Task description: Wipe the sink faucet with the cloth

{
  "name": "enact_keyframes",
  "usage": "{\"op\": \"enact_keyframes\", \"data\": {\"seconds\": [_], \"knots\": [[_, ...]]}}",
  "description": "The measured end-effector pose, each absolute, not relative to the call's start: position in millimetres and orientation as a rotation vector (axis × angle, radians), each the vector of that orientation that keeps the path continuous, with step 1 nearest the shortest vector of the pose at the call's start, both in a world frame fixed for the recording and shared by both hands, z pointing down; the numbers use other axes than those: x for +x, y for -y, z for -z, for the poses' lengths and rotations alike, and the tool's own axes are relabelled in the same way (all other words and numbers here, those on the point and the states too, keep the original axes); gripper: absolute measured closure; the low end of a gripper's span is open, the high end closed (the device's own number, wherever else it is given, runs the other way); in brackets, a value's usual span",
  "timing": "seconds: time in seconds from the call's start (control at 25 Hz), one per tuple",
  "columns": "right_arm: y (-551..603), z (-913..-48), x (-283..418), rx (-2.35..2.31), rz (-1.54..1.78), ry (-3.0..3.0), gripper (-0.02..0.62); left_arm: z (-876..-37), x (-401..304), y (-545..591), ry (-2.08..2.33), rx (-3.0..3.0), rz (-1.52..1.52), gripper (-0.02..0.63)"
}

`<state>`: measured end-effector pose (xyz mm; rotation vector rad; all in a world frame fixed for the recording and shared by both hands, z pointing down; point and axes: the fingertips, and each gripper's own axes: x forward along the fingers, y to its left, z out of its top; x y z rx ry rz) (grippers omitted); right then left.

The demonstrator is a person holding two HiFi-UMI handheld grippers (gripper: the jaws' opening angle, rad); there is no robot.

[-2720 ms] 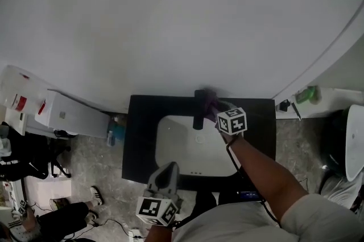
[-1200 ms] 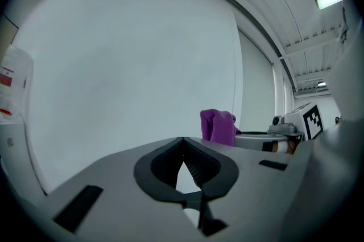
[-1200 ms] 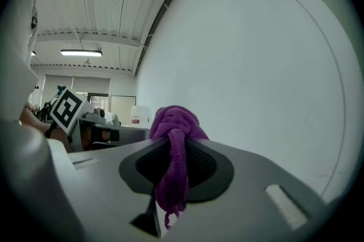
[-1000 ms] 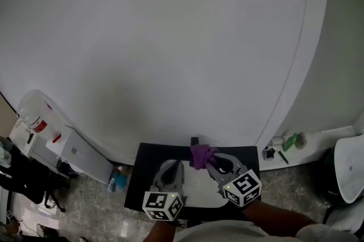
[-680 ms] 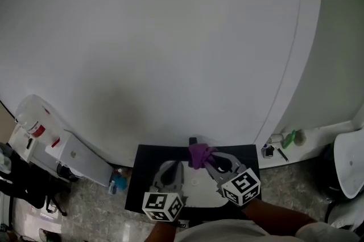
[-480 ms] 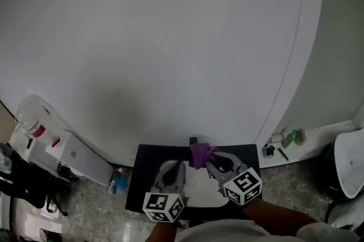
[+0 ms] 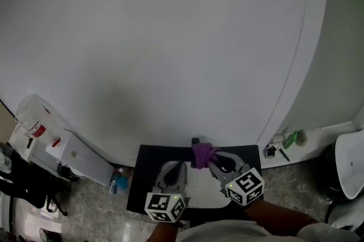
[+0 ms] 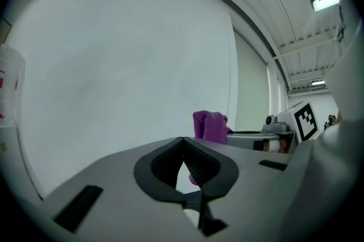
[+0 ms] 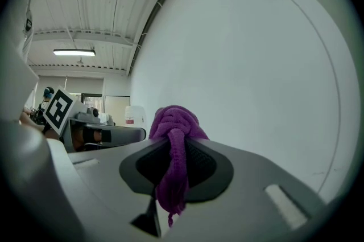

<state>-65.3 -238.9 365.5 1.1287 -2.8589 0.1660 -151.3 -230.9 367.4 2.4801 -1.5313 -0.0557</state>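
The right claw [image 9: 172, 150] pinches the purple cloth [image 9: 175, 121] by a thin fold, close by the faucet [image 7: 195, 141]; the left claw [image 8: 183, 144] is closed, empty. That fold seems narrow, so rubbing could tug it loose into the sink [image 7: 196, 183].

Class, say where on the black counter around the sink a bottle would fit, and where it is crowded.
Free: the strip of black counter left of the white basin. Crowded: over the basin, where the left gripper, jaws together, and the right gripper, shut on the purple cloth, sit before the faucet.
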Motion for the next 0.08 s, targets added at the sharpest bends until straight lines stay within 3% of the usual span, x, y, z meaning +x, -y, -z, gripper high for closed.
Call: {"op": "enact_keyframes", "data": {"seconds": [0.08], "knots": [[237.8, -363.3, -69.7, 1.126, -0.141, 2.856, 0.535, -369.3, -154.3, 231.0, 1.528, 2.482, 0.048, 0.598]]}}
